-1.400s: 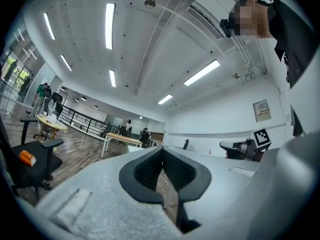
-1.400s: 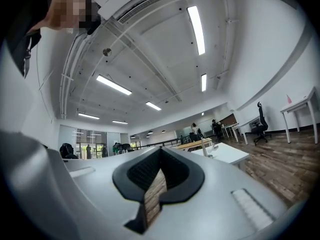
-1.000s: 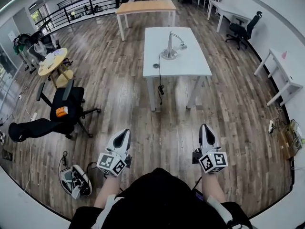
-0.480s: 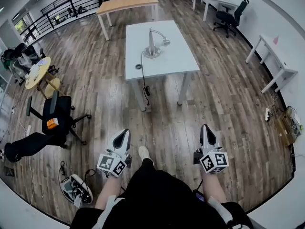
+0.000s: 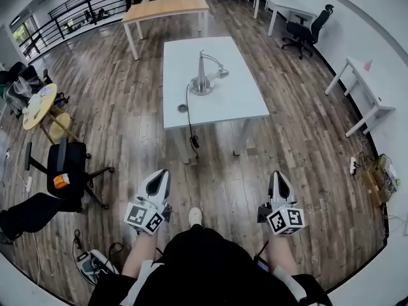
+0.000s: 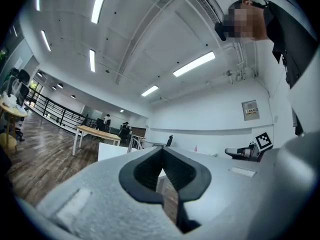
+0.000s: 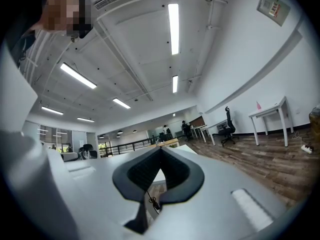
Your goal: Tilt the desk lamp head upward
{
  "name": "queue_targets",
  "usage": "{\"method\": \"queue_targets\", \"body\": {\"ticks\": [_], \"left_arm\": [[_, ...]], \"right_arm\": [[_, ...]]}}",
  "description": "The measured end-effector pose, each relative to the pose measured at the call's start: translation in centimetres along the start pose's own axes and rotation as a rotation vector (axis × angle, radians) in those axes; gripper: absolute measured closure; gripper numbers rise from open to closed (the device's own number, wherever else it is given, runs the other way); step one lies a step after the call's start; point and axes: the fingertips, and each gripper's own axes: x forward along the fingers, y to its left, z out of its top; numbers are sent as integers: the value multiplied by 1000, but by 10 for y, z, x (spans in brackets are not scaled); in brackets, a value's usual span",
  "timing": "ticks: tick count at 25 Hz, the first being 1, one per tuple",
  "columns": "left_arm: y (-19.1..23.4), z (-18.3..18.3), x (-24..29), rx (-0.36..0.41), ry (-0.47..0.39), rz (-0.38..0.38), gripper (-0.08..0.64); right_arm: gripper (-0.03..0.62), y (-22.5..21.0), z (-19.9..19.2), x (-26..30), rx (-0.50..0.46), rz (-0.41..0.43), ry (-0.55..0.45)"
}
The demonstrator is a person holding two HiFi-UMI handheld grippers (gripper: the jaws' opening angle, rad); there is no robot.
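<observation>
A silver desk lamp (image 5: pixel 203 76) stands on a white table (image 5: pixel 236 101) ahead, its round base near the table's middle and its small head (image 5: pixel 222 72) bent down to the right. Its black cord (image 5: pixel 189 116) runs over the near edge toward the floor. My left gripper (image 5: pixel 160 175) and right gripper (image 5: pixel 279 176) are held low near my body, well short of the table, both shut and empty. In the left gripper view the jaws (image 6: pixel 161 156) meet at the tips; the right gripper view shows its jaws (image 7: pixel 160 156) closed the same way.
A black office chair (image 5: pixel 64 171) stands at the left with shoes (image 5: pixel 95 266) on the wooden floor near it. A round yellow table (image 5: pixel 39 102) is further left, a wooden table (image 5: pixel 167 8) behind, and white desks (image 5: pixel 370 101) along the right wall.
The white table with the lamp has come nearer and shifted left in the head view as I walk toward it. Both grippers have stayed shut at my sides.
</observation>
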Motion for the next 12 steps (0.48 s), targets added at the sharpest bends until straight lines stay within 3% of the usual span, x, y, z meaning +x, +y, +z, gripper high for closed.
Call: {"method": "queue_targets", "body": {"ticks": [12], "left_arm": [[88, 0, 82, 3, 2, -75, 561]], "right_arm": [[588, 27, 3, 111, -11, 9, -16]]}}
